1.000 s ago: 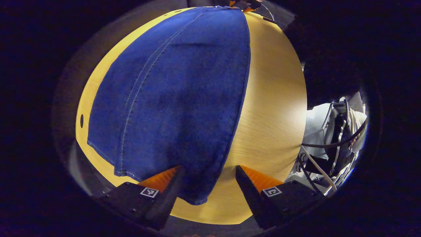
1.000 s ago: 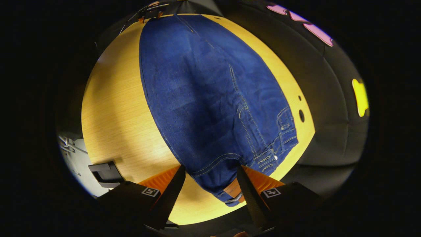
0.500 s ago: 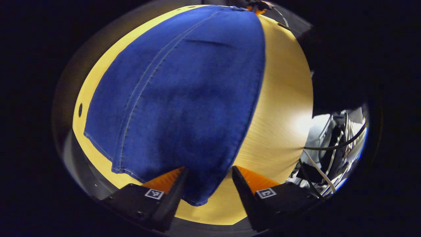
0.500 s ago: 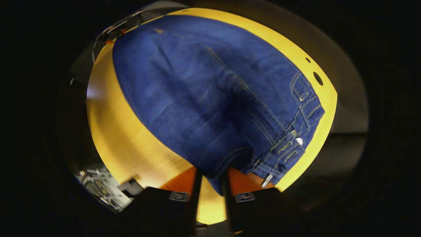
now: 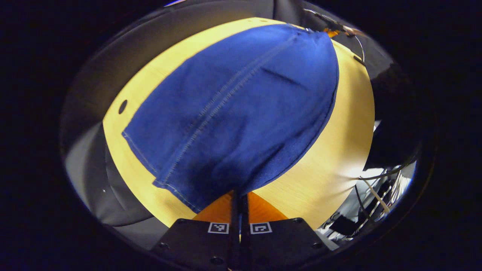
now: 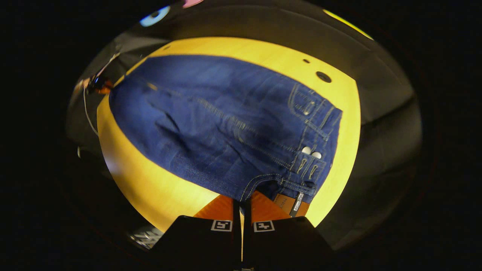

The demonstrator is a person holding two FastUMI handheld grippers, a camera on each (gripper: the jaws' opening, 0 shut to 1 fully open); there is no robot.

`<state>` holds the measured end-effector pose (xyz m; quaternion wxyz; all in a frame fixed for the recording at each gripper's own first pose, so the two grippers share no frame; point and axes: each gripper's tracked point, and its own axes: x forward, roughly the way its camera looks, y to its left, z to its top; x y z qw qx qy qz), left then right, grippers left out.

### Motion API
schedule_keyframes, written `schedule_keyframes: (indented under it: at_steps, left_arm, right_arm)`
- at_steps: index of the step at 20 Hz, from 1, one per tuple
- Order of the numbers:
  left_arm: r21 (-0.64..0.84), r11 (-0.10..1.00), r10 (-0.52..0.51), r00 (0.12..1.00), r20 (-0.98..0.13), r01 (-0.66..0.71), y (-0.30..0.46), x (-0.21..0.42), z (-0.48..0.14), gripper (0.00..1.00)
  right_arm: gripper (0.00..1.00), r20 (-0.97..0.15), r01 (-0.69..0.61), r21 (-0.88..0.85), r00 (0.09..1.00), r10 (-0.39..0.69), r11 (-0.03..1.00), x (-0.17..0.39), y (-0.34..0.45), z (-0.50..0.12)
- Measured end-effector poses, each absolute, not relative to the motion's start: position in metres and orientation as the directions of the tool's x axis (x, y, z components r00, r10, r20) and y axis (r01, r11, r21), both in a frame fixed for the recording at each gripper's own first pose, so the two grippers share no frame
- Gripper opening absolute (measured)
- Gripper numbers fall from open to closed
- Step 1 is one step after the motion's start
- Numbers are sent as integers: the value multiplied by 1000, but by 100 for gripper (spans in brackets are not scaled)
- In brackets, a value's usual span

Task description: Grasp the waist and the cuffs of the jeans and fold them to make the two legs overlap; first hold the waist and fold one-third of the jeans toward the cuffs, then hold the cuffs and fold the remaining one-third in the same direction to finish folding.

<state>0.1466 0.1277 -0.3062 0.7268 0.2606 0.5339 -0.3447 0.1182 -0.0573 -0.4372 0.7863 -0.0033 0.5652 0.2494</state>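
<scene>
Blue jeans (image 5: 241, 113) lie lengthwise on the yellow wooden table (image 5: 331, 158). In the left gripper view my left gripper (image 5: 239, 195) is shut on the near corner of the cuff end, and the cloth rises to it. The right gripper (image 5: 331, 32) shows small at the far end. In the right gripper view the jeans (image 6: 226, 124) show their waistband, two pale buttons (image 6: 311, 152) and a brown patch (image 6: 288, 203). My right gripper (image 6: 241, 201) is shut on the near waist corner. The left gripper (image 6: 98, 84) sits far off at the cuffs.
The table (image 6: 150, 188) has a round hole (image 6: 323, 76) past the waist and another hole (image 5: 122, 106) beside the cuffs. Cables and gear (image 5: 376, 188) hang off the table's right side in the left gripper view. Bare wood runs along the jeans' near side.
Both grippers went from open around the cloth to shut on it, the right one first. Both views have swung and the pinched corners now lift off the table.
</scene>
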Motion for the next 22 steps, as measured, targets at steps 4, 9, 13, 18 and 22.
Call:
schedule_keyframes:
  at_steps: [4,9,13,18,22]
  left_arm:
    - [-38,784,-245,253,-936,619,132,193,-269,6]
    - [-42,948,-152,332,-931,317,140,285,-272,6]
    - [23,996,-20,458,-889,88,146,369,-290,8]
    - [123,992,114,569,-815,-22,172,423,-309,79]
    - [125,991,111,764,-635,-40,178,453,-237,93]
  right_arm:
    - [6,-800,-278,334,421,426,901,193,-59,-395]
    - [5,-754,-144,328,555,351,934,281,-50,-399]
    - [5,-796,-40,273,551,249,961,326,-41,-456]
    - [52,-769,140,358,605,206,923,370,-27,-472]
    - [98,-707,181,393,686,171,901,371,-62,-418]
